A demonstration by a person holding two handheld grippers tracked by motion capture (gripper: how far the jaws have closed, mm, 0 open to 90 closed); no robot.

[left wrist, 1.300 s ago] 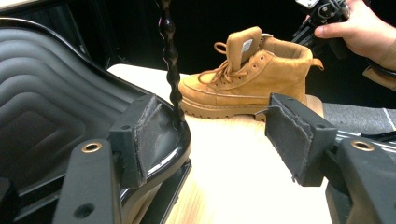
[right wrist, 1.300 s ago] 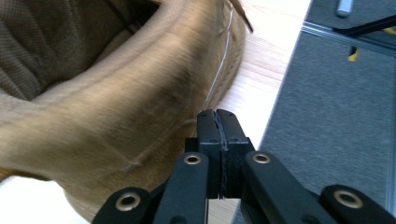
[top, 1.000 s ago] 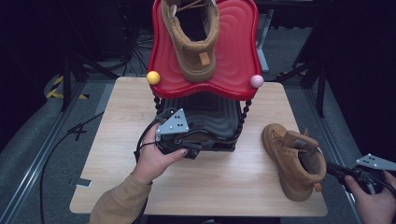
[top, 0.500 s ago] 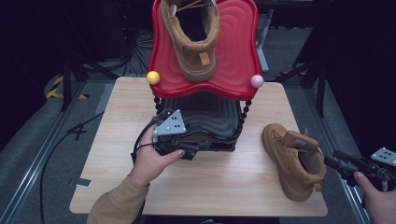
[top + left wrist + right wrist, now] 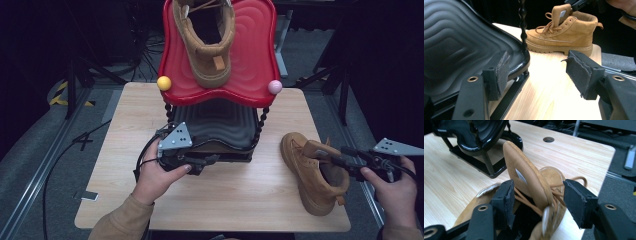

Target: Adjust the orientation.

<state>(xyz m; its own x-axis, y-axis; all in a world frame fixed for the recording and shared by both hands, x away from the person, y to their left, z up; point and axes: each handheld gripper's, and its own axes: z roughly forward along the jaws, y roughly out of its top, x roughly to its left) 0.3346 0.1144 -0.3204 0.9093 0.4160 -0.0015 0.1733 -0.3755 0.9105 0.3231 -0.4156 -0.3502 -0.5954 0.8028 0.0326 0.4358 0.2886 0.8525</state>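
A tan lace-up boot (image 5: 312,175) stands on the right of the wooden table (image 5: 225,200). My right gripper (image 5: 332,159) hovers at its collar. In the right gripper view that gripper (image 5: 537,195) has just been opening its jaws, and the boot's tongue (image 5: 526,177) stands between the pads untouched. A second tan boot (image 5: 207,40) lies on the red top tray (image 5: 250,55) of a two-tier rack. My left gripper (image 5: 210,160) is open at the front left of the black lower tray (image 5: 220,125). One pad (image 5: 500,72) sits by the tray's rim (image 5: 456,42), and the boot (image 5: 564,32) shows beyond.
A yellow ball (image 5: 163,83) and a pink ball (image 5: 274,86) cap the rack's front posts. Beaded black posts (image 5: 522,22) join the tiers. The table's right edge lies close to the boot, with dark floor, cables and stands around.
My right gripper's jaws have opened off the boot's collar, and the hand has shifted up the picture and risen a little. The boot stays put. The left hand has not moved.
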